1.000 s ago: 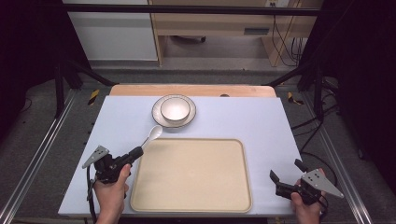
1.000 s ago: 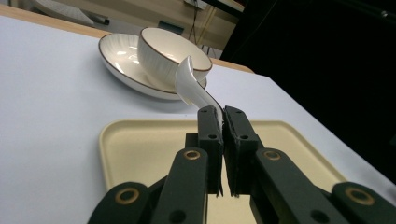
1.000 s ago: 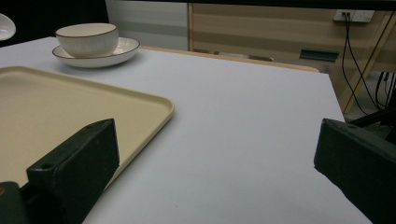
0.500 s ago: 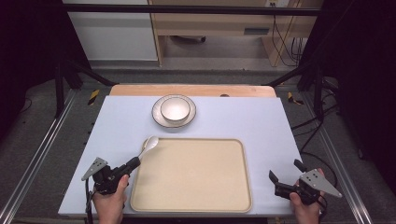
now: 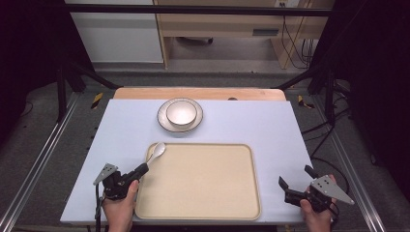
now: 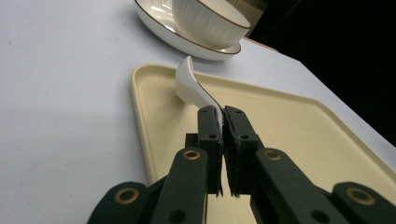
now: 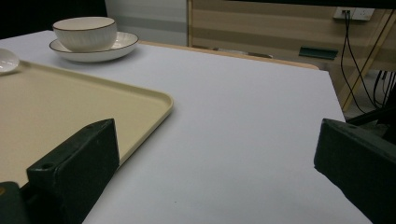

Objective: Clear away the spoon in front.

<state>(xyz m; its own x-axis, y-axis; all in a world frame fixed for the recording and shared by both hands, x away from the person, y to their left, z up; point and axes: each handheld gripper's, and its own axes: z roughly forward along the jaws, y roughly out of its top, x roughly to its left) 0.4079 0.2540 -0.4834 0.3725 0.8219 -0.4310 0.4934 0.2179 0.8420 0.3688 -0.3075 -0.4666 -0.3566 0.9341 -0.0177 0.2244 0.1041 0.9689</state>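
Inspecting the table [image 5: 121,125] for brands, labels and writing, found none legible on any item. Counted one white spoon [image 5: 157,152], one cream tray [image 5: 203,212], one ribbed bowl [image 5: 181,113] with a dark rim, one matching plate [image 5: 165,123] beneath it, and two hand-held grippers. Noted the left gripper [image 5: 143,168] at the near left, jaws clamped tight on the spoon's handle, with the handle pinched edge-on between the two black pads in the left gripper view [image 6: 223,122]. Noted the spoon [image 6: 189,86] angled up and away from the jaws, its white head lying at the tray's far left corner, over the raised rim [image 6: 140,88]; could not tell whether the head touched the tray surface. Recorded the bowl [image 6: 210,18] seated inside the plate [image 6: 163,28] on the white surface, just beyond the tray's far edge and apart from the spoon. Noted the right gripper [image 5: 296,185] at the near right corner of the table, beside the tray's right edge, jaws spread wide and holding nothing, with bare tabletop between them in the right gripper view [image 7: 210,186]. Observed the tray [image 7: 93,116] otherwise bare.
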